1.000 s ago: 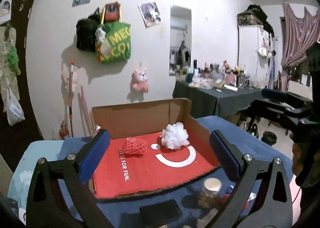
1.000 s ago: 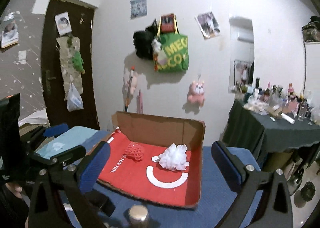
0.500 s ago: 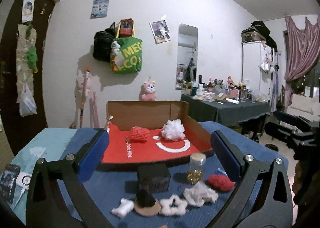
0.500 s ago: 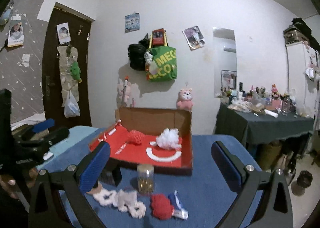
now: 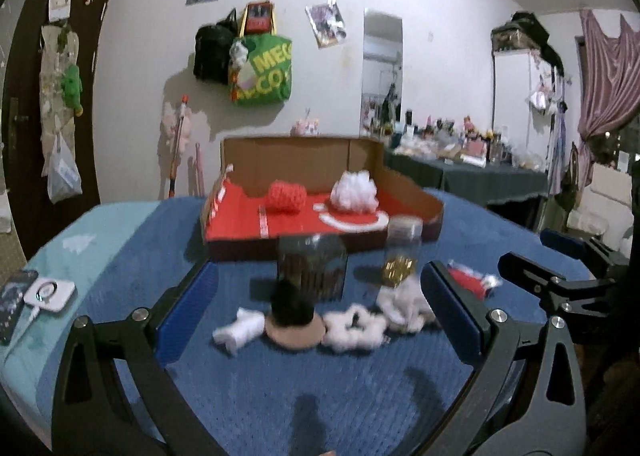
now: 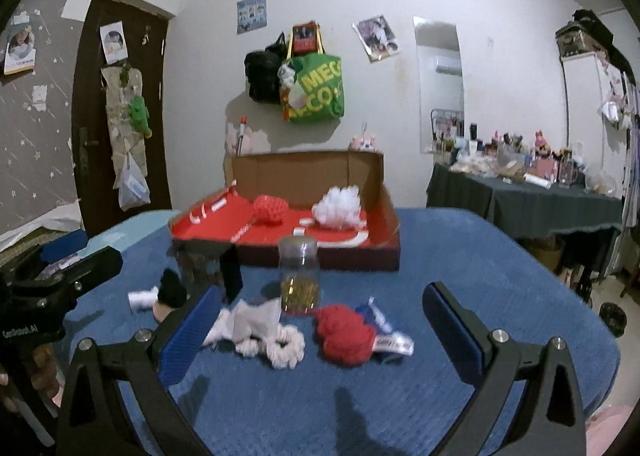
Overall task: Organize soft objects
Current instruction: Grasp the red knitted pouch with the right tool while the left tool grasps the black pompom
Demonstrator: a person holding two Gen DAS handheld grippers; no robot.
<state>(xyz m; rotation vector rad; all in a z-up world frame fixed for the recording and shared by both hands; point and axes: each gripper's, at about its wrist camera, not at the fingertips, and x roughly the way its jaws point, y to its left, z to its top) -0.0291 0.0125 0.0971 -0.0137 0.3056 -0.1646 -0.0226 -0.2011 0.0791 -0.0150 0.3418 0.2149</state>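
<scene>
A cardboard box with a red floor (image 5: 240, 222) (image 6: 192, 226) stands on the blue cloth and holds a red mesh puff (image 5: 285, 195) (image 6: 270, 208) and a white puff (image 5: 354, 192) (image 6: 338, 204). In front of it lie a white scrunchie (image 5: 352, 328) (image 6: 286, 346), a white cloth (image 5: 402, 306) (image 6: 248, 320), a small white roll (image 5: 240, 330), a black-and-tan soft thing (image 5: 294, 318) and a red knitted thing (image 6: 346, 334). My left gripper (image 5: 318, 312) is open above these. My right gripper (image 6: 320, 328) is open, with the red knitted thing between its fingers' line.
A clear jar with gold bits (image 5: 402, 248) (image 6: 299, 274) and a dark box (image 5: 312, 266) stand before the cardboard box. A phone and a white charger (image 5: 50, 294) lie at the left edge. A cluttered dark table (image 6: 528, 192) stands at the right.
Both grippers have pulled back and lowered from the box. The loose things in front of the box have come into view and now lie near the fingers. Both stay open.
</scene>
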